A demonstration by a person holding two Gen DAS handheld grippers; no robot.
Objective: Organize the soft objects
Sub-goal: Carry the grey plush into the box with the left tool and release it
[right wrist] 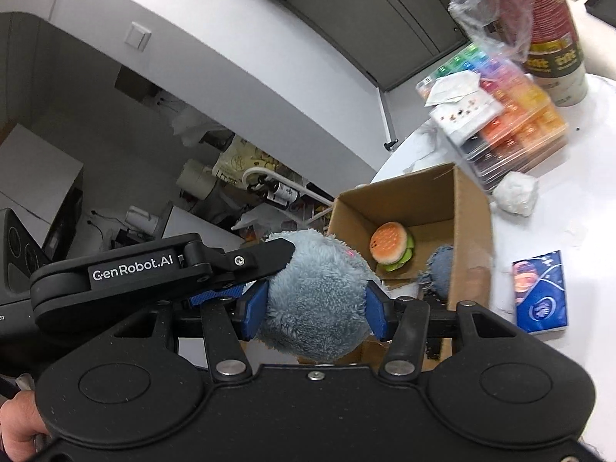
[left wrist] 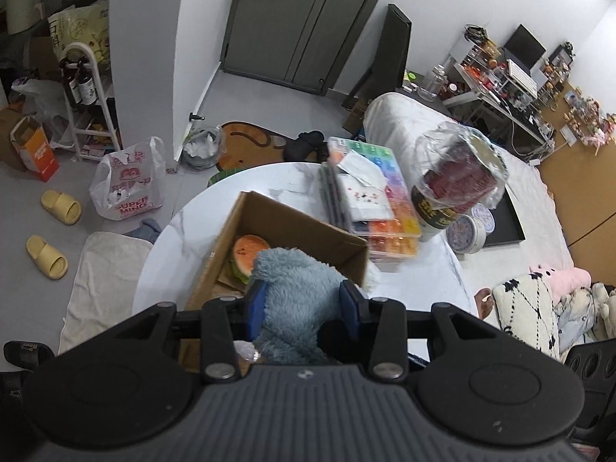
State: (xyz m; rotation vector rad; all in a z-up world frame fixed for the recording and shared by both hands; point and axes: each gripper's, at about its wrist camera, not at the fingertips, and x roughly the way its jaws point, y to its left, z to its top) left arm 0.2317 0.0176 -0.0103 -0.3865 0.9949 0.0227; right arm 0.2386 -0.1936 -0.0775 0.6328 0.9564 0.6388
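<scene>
Both grippers hold one fluffy blue-grey plush toy over the near end of an open cardboard box (left wrist: 292, 227). My left gripper (left wrist: 304, 304) is shut on the plush (left wrist: 296, 292). My right gripper (right wrist: 315, 308) is shut on the plush's rounded body (right wrist: 315, 292), and the other gripper's black finger (right wrist: 246, 265) presses on it from the left. A plush hamburger (left wrist: 248, 256) lies inside the box; it also shows in the right wrist view (right wrist: 390, 244) within the box (right wrist: 469, 208). Part of the blue plush (right wrist: 439, 269) hangs into the box.
The box stands on a round white marble table (left wrist: 184, 223). Behind it are stacked rainbow bead cases (left wrist: 385, 200) and a tall cup in plastic wrap (left wrist: 454, 184). A blue tissue pack (right wrist: 539, 296) and a crumpled white tissue (right wrist: 516, 192) lie right of the box.
</scene>
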